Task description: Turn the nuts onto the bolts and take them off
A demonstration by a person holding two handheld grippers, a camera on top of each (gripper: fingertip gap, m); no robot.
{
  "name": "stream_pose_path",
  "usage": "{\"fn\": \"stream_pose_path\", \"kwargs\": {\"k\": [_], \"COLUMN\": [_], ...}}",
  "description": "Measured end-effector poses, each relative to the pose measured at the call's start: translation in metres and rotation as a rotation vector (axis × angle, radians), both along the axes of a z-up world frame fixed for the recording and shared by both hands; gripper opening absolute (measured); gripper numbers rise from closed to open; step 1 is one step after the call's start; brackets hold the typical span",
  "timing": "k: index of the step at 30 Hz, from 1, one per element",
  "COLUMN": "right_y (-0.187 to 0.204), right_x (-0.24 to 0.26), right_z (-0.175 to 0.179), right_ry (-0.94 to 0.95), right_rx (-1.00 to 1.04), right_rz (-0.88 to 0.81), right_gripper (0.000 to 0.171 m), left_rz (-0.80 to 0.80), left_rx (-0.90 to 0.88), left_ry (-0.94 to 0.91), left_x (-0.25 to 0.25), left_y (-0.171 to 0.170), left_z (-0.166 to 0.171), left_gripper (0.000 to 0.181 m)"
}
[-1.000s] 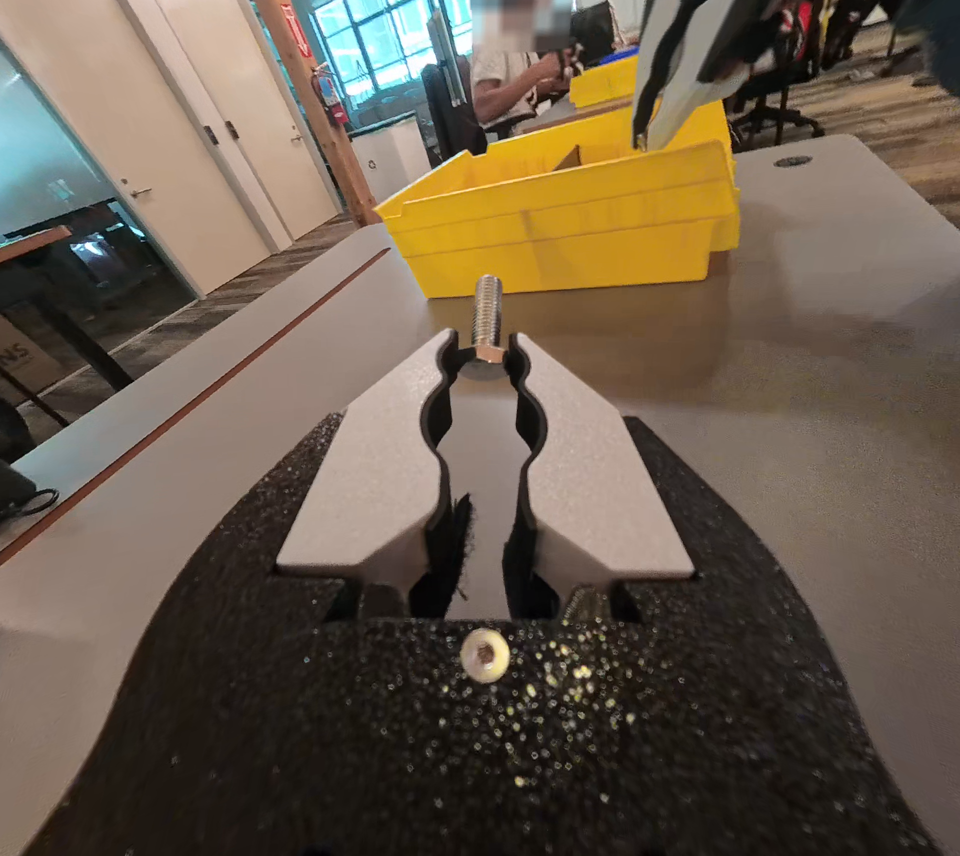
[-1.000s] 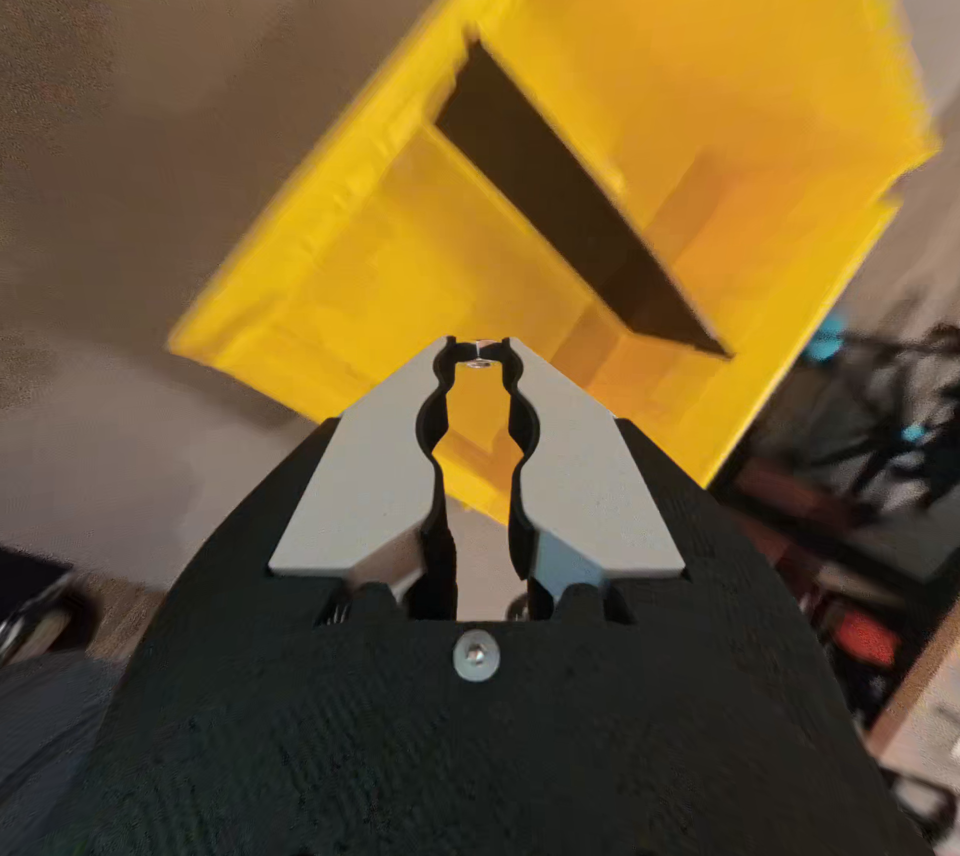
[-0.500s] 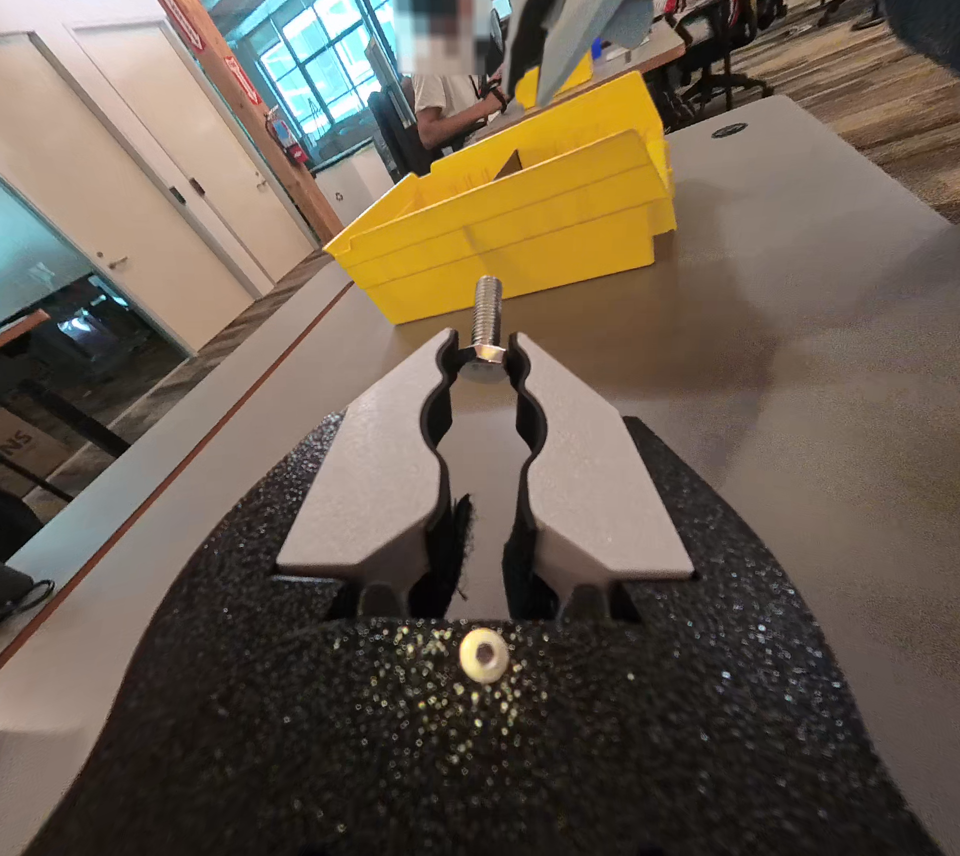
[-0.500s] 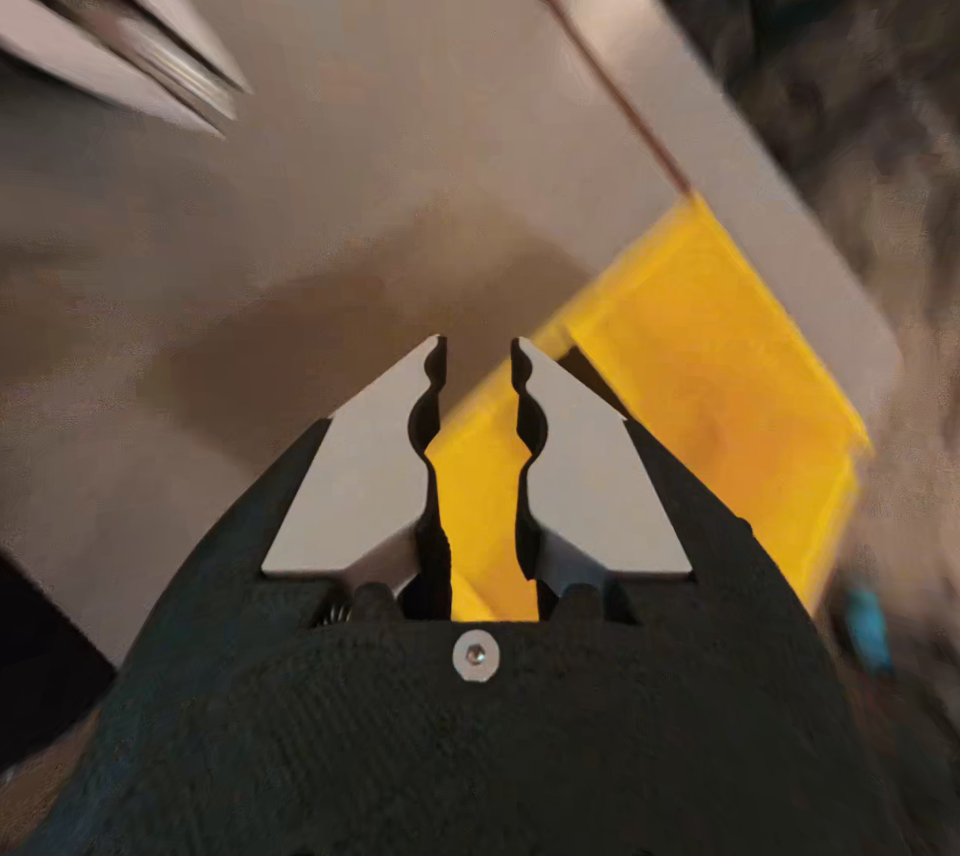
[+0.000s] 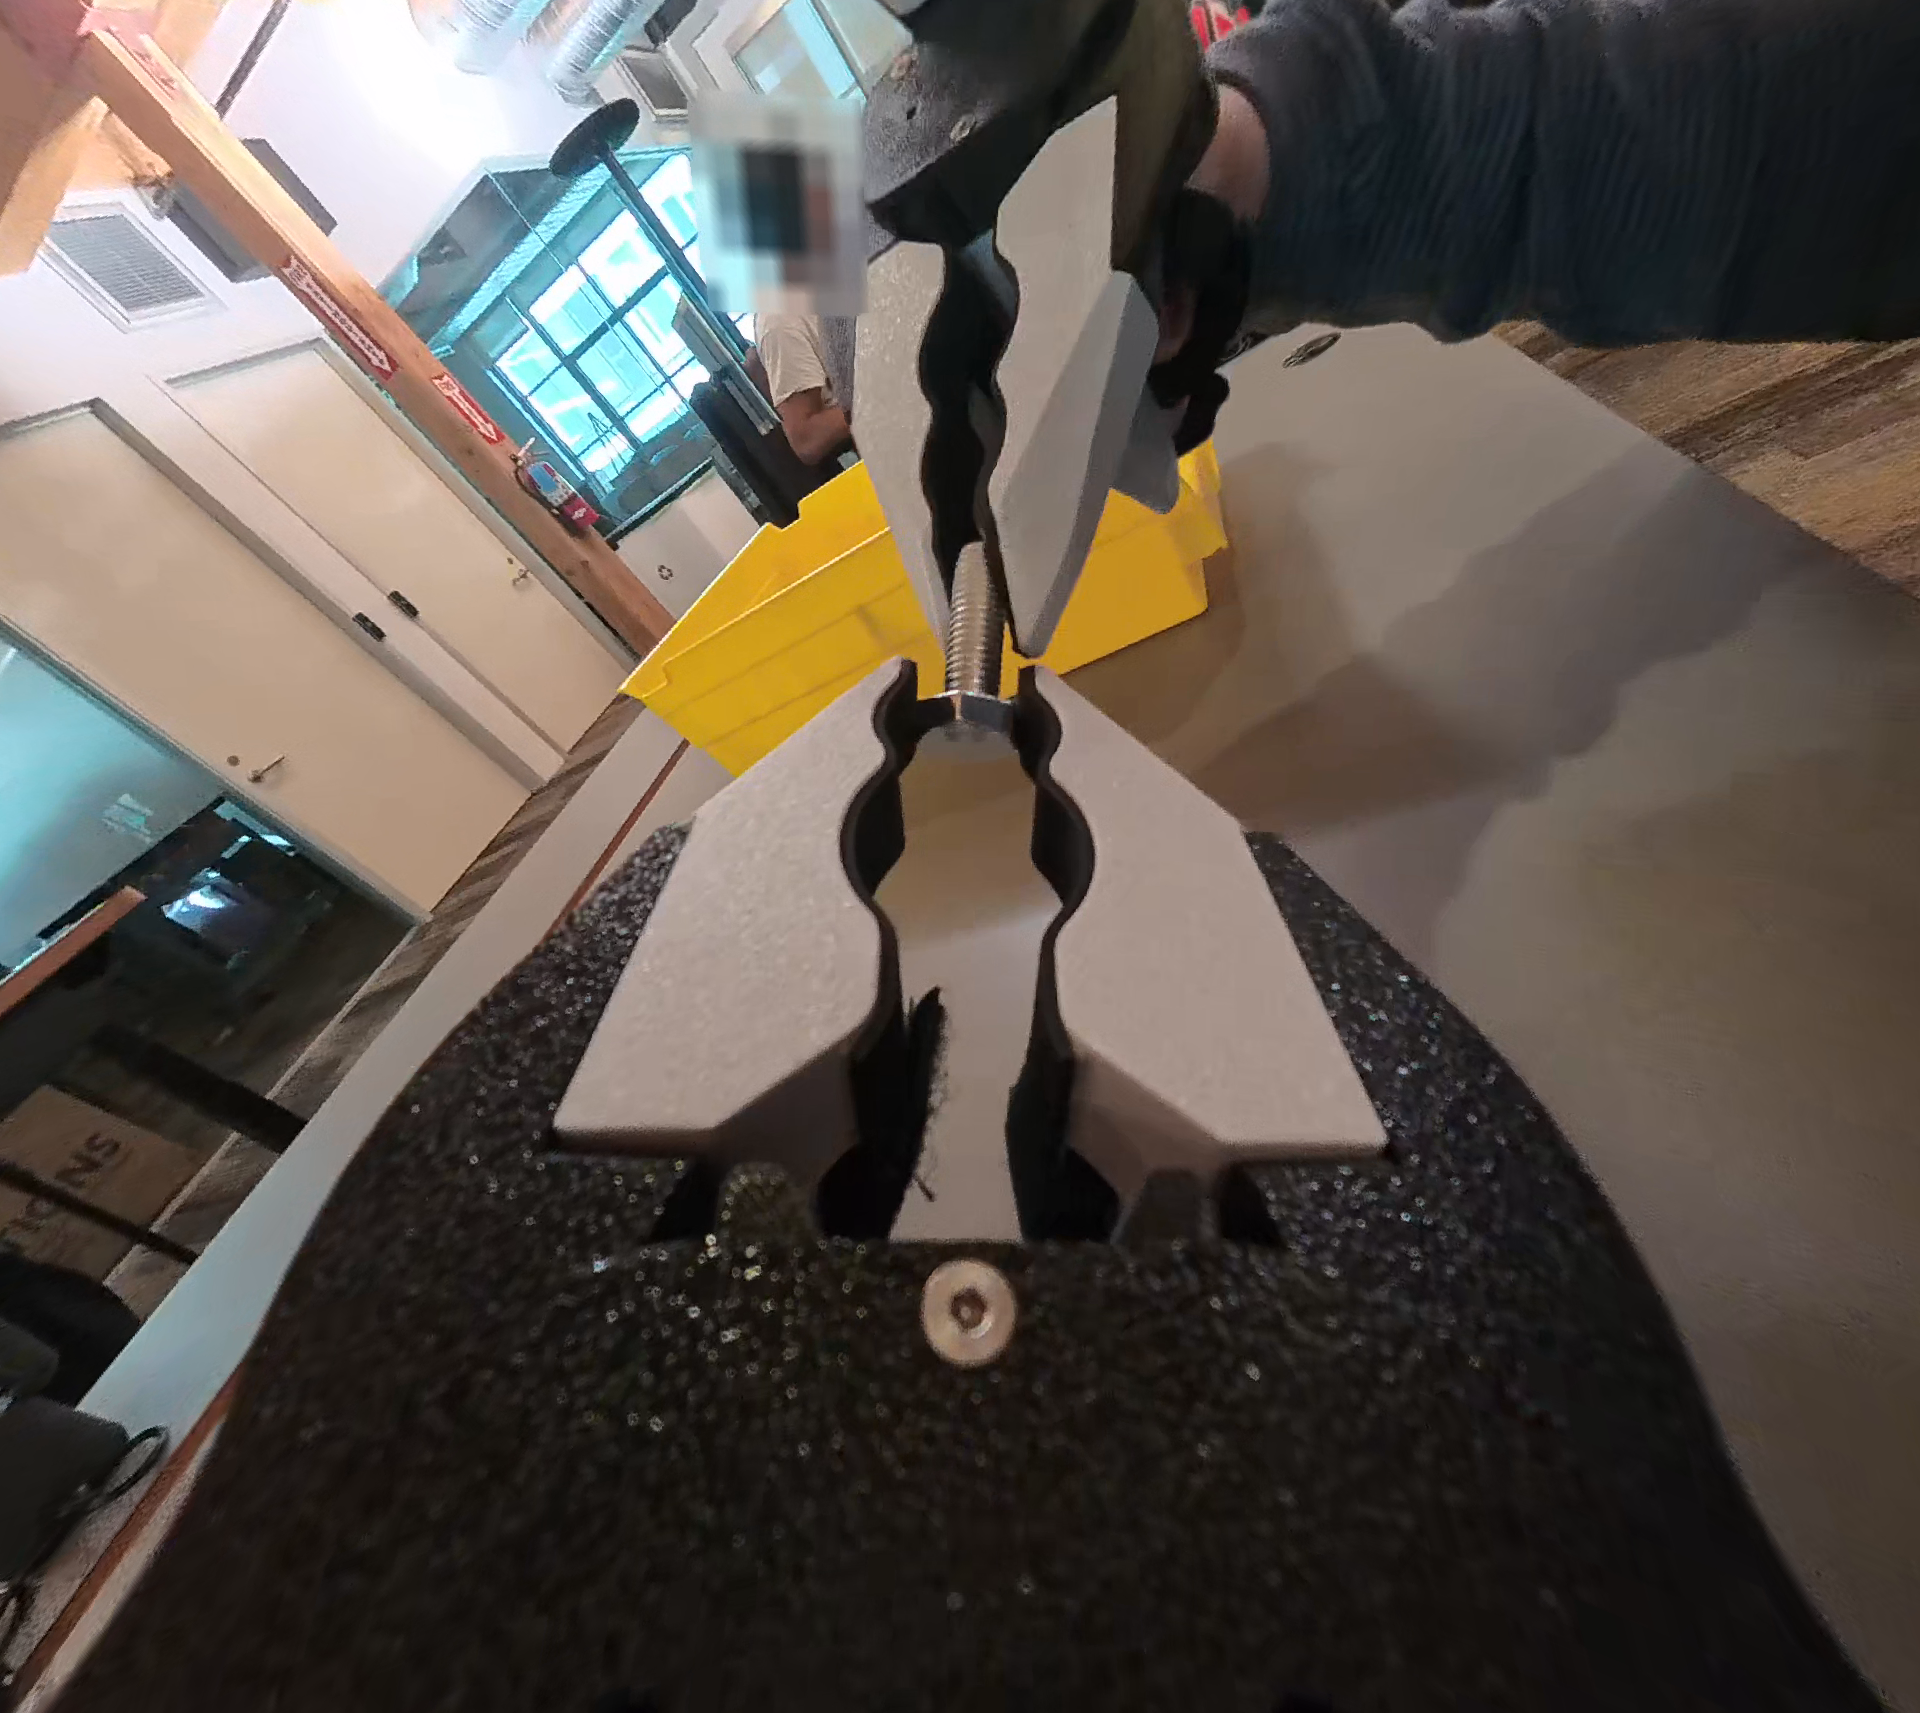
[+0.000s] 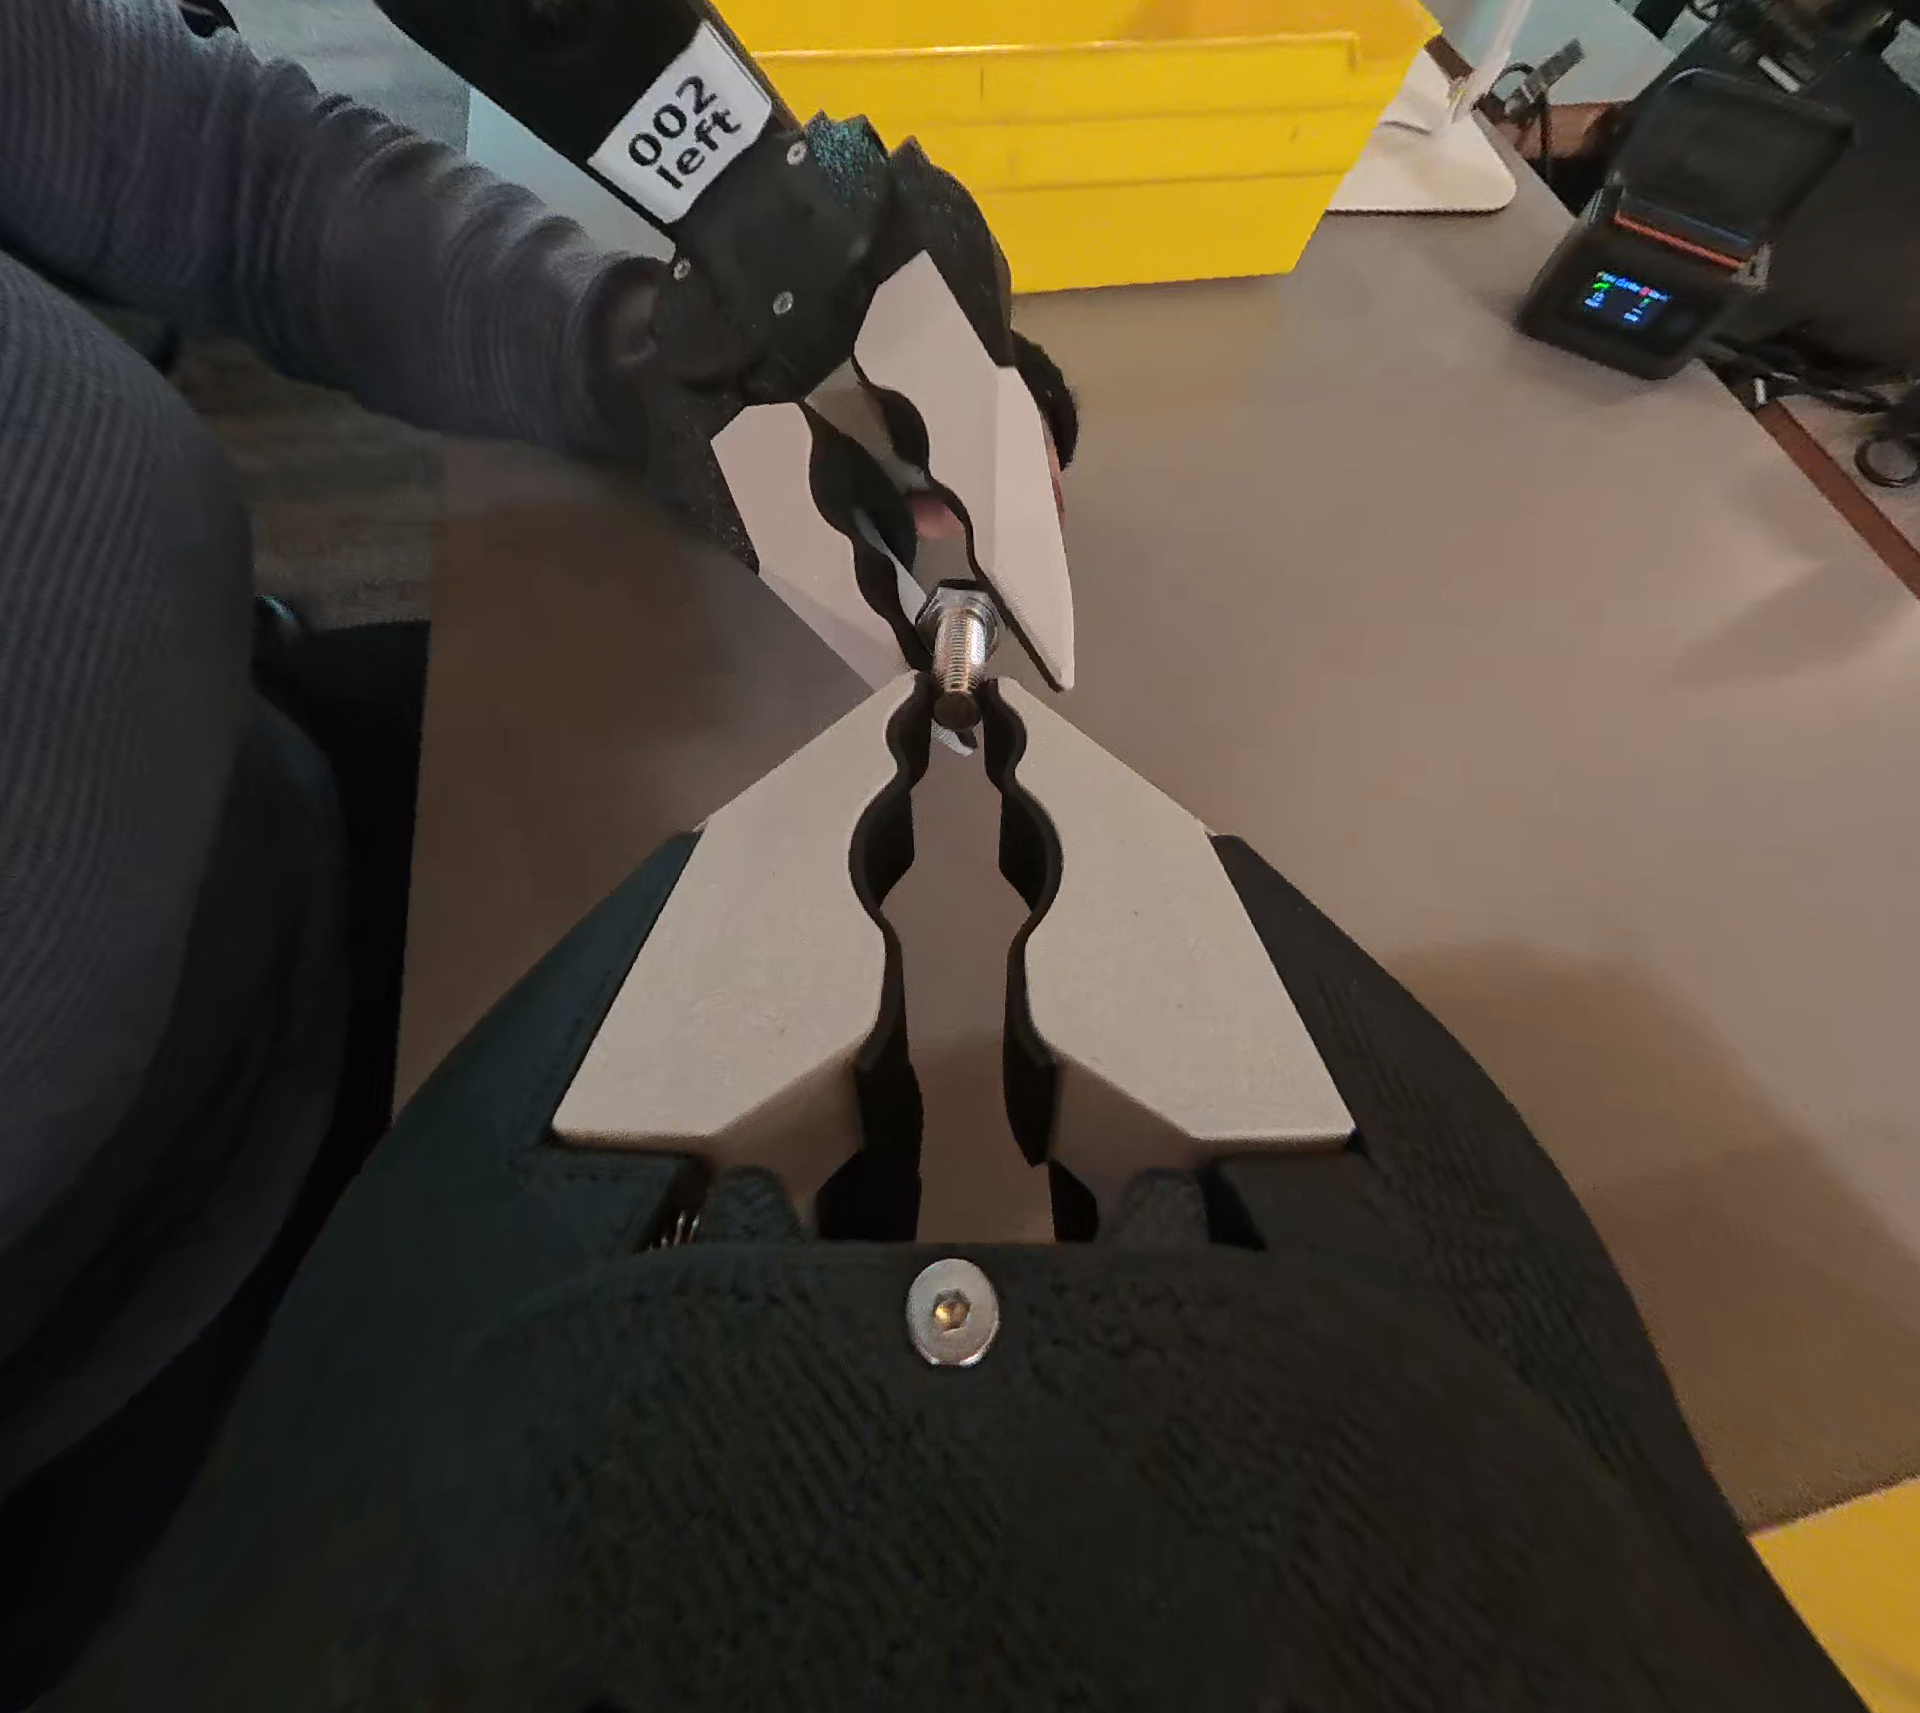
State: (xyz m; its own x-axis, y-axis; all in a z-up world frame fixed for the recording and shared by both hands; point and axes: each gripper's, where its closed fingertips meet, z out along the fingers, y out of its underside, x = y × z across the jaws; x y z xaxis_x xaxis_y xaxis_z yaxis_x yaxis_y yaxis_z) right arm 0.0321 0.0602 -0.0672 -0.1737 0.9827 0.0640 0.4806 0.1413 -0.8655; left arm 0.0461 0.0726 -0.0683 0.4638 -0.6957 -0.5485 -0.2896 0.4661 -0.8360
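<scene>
My left gripper [image 5: 966, 707] is shut on the hex head of a steel bolt [image 5: 971, 614], which it holds above the grey table [image 5: 1558, 728] with the threaded end pointing away. It also shows in the right wrist view [image 6: 971, 650], gripping the bolt [image 6: 956, 650]. My right gripper [image 6: 954, 707] is shut on a small nut [image 6: 954, 728] and presses it against the bolt's threaded tip. In the left wrist view the right gripper [image 5: 982, 624] comes down from above, its fingers on either side of the threads. The nut is hidden there.
A yellow bin [image 6: 1143, 136] with a divider stands on the table just beyond the grippers; it also shows in the left wrist view [image 5: 810, 624]. A black device with a lit screen [image 6: 1631, 302] and a white stand base [image 6: 1423, 157] are at the right. Another person sits far behind. Only a small space, under 4 cm, lies between the two pairs of fingers.
My right gripper has swung away from over the yellow bin and come to the bolt's threaded end. My left gripper has tilted upward, still holding the bolt.
</scene>
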Motion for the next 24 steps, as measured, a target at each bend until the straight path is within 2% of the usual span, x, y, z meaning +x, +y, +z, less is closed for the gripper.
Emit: {"fn": "stream_pose_path", "kwargs": {"k": [5,9,10,12,14,16,17,20,22,24], "right_y": [0.002,0.004,0.016,0.066,0.135,0.192,0.21,0.24,0.248,0.25], "right_x": [0.0,0.001,0.006,0.03,0.078,0.137,0.157,0.184,0.186,0.183], "right_z": [0.004,0.006,0.009,0.025,0.041,0.042,0.037,0.017,0.009,0.009], "right_ry": [0.042,0.042,0.027,-0.021,-0.157,-0.384,-0.473,-0.611,-0.625,-0.61], "right_rx": [-0.045,0.025,0.085,0.254,0.408,0.453,0.419,0.28,0.239,0.243], "right_rz": [-0.017,-0.014,-0.058,-0.261,-0.549,-0.782,-0.836,-0.875,-0.876,-0.882], "right_gripper": [0.009,0.008,0.008,0.008,0.008,0.008,0.008,0.008,0.018,0.019], "left_rz": [0.017,0.055,0.076,0.154,0.214,0.253,0.269,0.285,0.287,0.297], "left_rx": [0.009,0.045,0.063,0.049,0.015,0.008,0.006,-0.026,-0.047,-0.058], "left_ry": [0.028,0.005,-0.024,-0.083,-0.11,-0.134,-0.139,-0.138,-0.131,-0.123], "left_x": [0.0,-0.001,-0.002,-0.01,-0.018,-0.026,-0.028,-0.031,-0.031,-0.032], "left_y": [0.002,0.004,0.006,0.016,0.027,0.033,0.035,0.039,0.041,0.043], "left_z": [-0.003,0.001,0.006,0.013,0.012,0.013,0.013,0.009,0.005,0.002], "left_gripper": [0.017,0.017,0.032,0.084,0.105,0.109,0.109,0.107,0.106,0.102]}}
